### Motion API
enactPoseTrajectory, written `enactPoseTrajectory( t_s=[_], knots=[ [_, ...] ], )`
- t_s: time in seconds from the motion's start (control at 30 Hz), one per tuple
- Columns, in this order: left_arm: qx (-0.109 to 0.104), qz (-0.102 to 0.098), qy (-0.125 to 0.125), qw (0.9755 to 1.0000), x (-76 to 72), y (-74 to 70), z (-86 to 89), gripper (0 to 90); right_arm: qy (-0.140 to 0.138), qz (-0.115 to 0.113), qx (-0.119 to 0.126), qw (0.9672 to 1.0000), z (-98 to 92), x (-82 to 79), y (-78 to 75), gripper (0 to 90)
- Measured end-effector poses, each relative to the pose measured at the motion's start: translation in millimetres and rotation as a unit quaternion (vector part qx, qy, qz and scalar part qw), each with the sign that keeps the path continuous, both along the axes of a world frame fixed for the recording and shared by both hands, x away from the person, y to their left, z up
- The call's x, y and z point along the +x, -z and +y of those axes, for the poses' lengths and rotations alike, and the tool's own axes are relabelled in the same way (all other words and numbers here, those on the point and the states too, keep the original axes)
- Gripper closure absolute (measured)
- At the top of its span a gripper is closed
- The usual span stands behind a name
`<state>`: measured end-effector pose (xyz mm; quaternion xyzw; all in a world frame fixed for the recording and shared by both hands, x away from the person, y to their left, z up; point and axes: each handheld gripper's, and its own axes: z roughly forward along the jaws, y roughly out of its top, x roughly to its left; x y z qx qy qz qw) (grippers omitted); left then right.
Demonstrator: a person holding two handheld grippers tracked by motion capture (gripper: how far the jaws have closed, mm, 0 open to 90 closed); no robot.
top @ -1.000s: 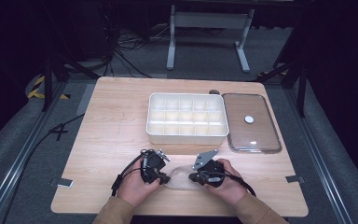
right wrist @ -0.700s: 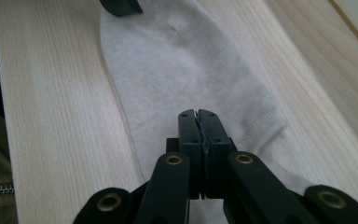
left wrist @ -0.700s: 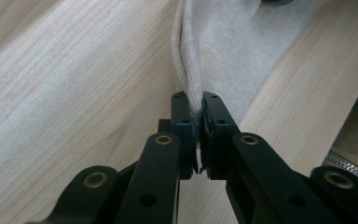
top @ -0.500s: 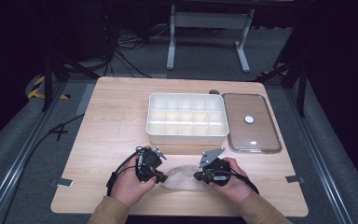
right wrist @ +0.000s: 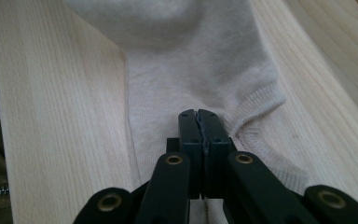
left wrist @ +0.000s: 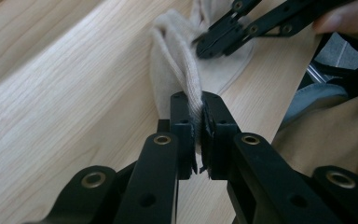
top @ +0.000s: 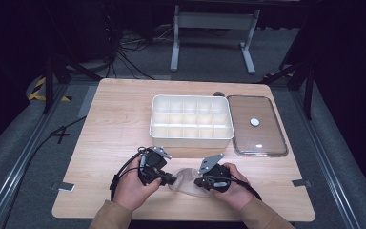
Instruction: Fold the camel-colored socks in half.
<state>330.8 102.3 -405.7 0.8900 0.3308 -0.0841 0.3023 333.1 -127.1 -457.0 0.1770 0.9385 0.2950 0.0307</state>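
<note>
A beige sock point(top: 185, 180) lies on the wooden table point(top: 114, 119) near its front edge, between my two grippers. My left gripper point(top: 171, 180) is shut on a thick folded edge of the sock point(left wrist: 177, 70), which rises in folds from the wood; its jaws point(left wrist: 196, 112) pinch the knit. My right gripper point(top: 198, 182) comes in from the other side. Its jaws point(right wrist: 198, 119) are pressed together on the thin fabric of the sock point(right wrist: 191, 70) near the ribbed cuff. The left gripper view shows the right gripper point(left wrist: 204, 44) nipping the far fold.
A white compartment tray point(top: 190, 139) stands behind the hands at mid-table. A clear lid point(top: 257, 125) with a white knob lies to its right. The table's front edge runs just under the person's sleeves. Bare wood stretches to the left.
My left gripper has lifted a little with the sock's edge, and the sock is more bunched between the grippers. The right hand has hardly moved.
</note>
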Motion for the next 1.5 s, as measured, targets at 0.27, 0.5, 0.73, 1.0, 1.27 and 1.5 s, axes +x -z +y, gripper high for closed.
enactPoseTrajectory(
  t_s=[0.27,0.5,0.73,1.0,1.27,1.5],
  knots=[
    [-0.018,0.012,0.015,0.9997,-0.8,-5.0,-10.2,84.5,-0.021,0.006,0.000,0.9998,9.1,1.7,0.1,89.9],
    [-0.016,0.021,0.017,0.9995,0.2,-4.4,-16.0,84.6,-0.042,0.010,0.007,0.9990,12.1,10.4,0.2,89.7],
    [-0.016,0.033,0.001,0.9993,4.1,-7.9,-15.3,84.5,0.007,-0.004,0.021,0.9998,-21.9,-0.2,-17.0,89.8],
    [-0.004,0.043,0.001,0.9991,5.8,-7.9,-22.7,84.4,0.067,0.028,-0.018,0.9972,-40.0,-7.3,-7.9,89.8],
    [-0.024,0.018,0.034,0.9990,5.1,-7.3,-38.5,84.1,0.043,0.025,-0.002,0.9987,-29.7,-3.2,-0.8,90.0],
    [-0.032,0.020,0.045,0.9982,7.6,-2.7,-53.0,84.3,0.036,0.022,0.006,0.9991,-25.0,-3.2,0.8,90.0]
  ],
)
